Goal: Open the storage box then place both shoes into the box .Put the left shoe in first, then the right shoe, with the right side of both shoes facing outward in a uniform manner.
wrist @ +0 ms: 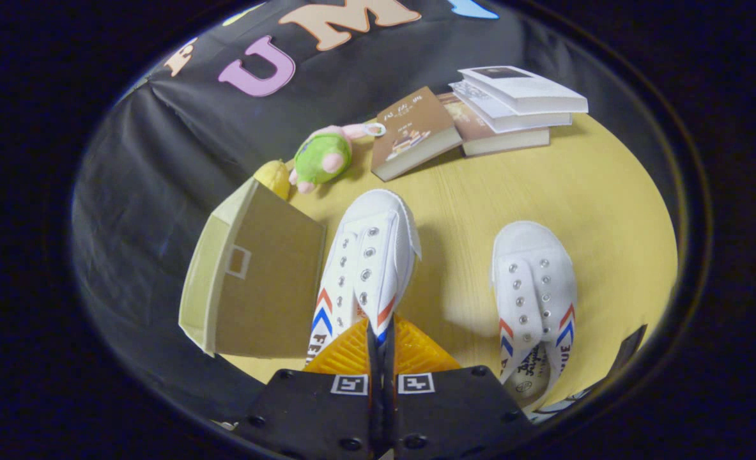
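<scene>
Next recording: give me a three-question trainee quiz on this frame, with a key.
1. True or false: the gripper is closed on the side wall of the held shoe.
2. The storage box sits on which side of the held shoe, as seen in the gripper view? A) left B) right C) behind the books
3. Fill in: the other shoe rests on the ____.

Key
1. True; the fingers are pressed together on the shoe's side wall.
2. A
3. Table; the shoe is upright, toe pointing toward the stacked books.
</scene>
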Motion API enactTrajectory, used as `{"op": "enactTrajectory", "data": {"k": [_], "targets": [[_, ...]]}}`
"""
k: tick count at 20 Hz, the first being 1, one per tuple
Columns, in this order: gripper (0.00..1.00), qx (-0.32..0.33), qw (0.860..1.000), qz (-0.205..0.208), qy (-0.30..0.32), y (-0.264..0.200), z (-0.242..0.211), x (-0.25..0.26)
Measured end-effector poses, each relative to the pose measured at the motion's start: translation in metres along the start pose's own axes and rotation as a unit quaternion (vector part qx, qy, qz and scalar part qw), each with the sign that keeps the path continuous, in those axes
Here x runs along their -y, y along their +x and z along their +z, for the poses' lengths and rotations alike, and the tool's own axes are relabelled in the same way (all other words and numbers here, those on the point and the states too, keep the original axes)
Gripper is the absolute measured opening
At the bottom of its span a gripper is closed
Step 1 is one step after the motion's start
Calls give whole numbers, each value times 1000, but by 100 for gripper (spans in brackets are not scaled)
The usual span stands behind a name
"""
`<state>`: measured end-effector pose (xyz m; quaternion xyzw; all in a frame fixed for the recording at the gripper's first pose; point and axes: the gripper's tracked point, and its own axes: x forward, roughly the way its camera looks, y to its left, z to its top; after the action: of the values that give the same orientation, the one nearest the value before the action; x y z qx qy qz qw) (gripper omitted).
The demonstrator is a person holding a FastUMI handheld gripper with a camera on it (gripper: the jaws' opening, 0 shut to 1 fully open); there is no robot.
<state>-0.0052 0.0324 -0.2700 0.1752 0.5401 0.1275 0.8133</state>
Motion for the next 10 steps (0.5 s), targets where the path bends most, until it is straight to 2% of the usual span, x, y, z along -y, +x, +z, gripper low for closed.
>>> {"op": "enactTrajectory", "data": {"k": [5,10], "targets": [[4,24,1000,10,-9,-25,34,-41],[4,35,998,42,-26,-36,52,-99]]}}
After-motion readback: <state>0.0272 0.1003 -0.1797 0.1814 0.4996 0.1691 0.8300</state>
